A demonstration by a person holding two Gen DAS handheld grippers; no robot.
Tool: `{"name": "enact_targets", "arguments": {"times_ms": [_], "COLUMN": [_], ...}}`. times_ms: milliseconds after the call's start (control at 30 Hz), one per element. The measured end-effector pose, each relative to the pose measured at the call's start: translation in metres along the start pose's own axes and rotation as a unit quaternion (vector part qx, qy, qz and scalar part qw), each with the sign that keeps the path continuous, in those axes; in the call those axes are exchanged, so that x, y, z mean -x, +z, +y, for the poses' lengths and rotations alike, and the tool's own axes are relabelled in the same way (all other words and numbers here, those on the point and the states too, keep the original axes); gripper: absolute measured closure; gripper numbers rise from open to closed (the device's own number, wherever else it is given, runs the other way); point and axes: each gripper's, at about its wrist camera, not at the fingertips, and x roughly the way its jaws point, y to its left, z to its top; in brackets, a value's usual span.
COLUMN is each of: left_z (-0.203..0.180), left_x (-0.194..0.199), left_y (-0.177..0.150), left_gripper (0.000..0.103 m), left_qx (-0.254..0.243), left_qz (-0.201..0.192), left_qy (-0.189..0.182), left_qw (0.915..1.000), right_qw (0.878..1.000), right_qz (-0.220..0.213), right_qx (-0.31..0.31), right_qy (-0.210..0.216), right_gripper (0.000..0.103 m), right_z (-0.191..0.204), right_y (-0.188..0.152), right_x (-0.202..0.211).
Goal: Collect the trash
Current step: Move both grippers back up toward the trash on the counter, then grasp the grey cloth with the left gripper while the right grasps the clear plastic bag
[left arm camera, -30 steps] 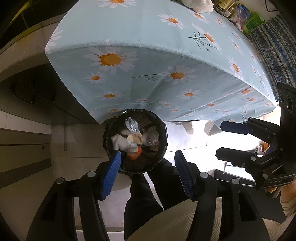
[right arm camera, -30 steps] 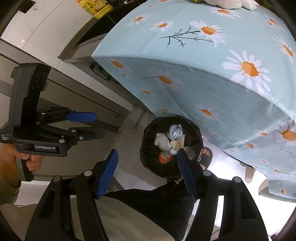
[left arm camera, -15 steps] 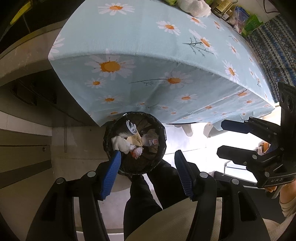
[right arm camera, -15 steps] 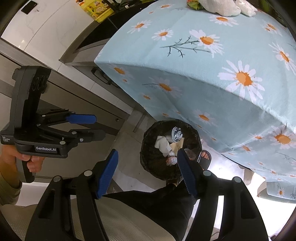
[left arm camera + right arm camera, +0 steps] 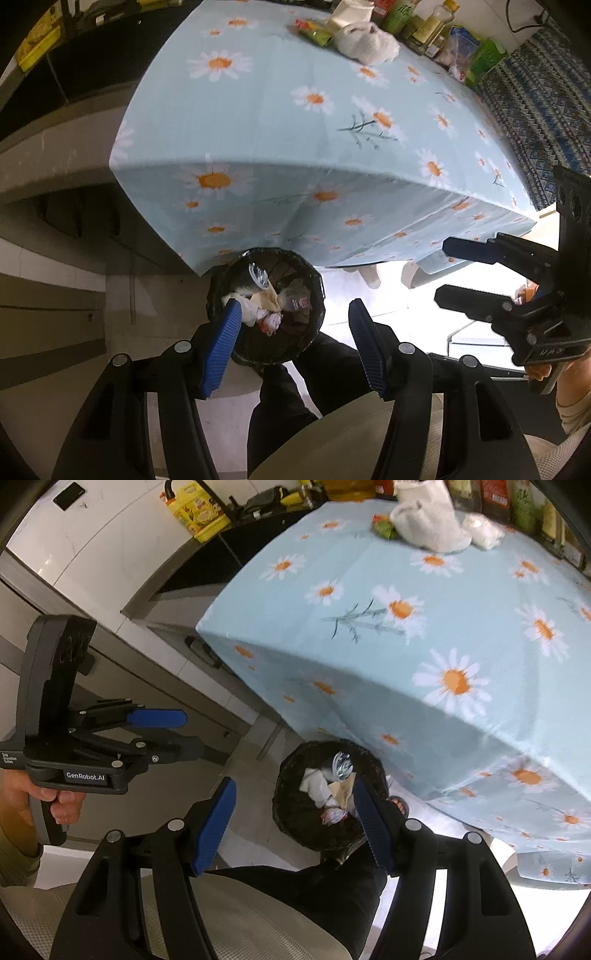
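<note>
My left gripper (image 5: 293,332) and right gripper (image 5: 295,812) hang with fingers spread, empty, above the trash bin (image 5: 264,306) below them; next, reach ahead for worktop (image 5: 288,110) litter (image 5: 367,42).

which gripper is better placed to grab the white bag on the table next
Probably the right. Both the left gripper and right gripper are open and empty, but the white bag sits on the table's far side, more ahead in the right wrist view.
</note>
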Motion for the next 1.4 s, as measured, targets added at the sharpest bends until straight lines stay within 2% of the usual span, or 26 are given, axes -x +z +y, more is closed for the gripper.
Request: {"name": "enact_targets", "arguments": {"times_ms": [200,500,600,1033,1133,1400], "left_z": [-0.01,-0.025,-0.031,-0.061,-0.067,-0.08], "left_x": [0.017,0.03,0.03,0.019,0.016,0.009], "left_y": [0.01,0.046,0.059,0.132,0.15,0.197], "left_gripper": [0.045,0.044,0.039,0.038,0.032,0.032], "left_qx": [-0.023,-0.036,-0.037,-0.035,-0.031,-0.021], "left_qz": [-0.023,-0.052,-0.058,-0.069,-0.071,-0.077], "left_qy": [-0.005,-0.006,-0.003,0.008,0.016,0.026], "left_qw": [0.9995,0.998,0.9976,0.997,0.9969,0.9965], "right_qw": [0.999,0.997,0.996,0.995,0.994,0.995], "right_qz": [-0.036,-0.069,-0.074,-0.086,-0.087,-0.081], "right_qx": [-0.007,-0.01,-0.011,0.007,0.015,0.039], "right_qy": [-0.023,-0.045,-0.049,-0.059,-0.057,-0.054], "right_gripper": [0.037,0.037,0.037,0.033,0.033,0.031], "right_z": [-0.002,-0.026,-0.041,-0.117,-0.135,-0.169], "right_y": [0.004,0.021,0.033,0.107,0.127,0.176], "right_x": [0.029,0.057,0.062,0.08,0.081,0.077]}}
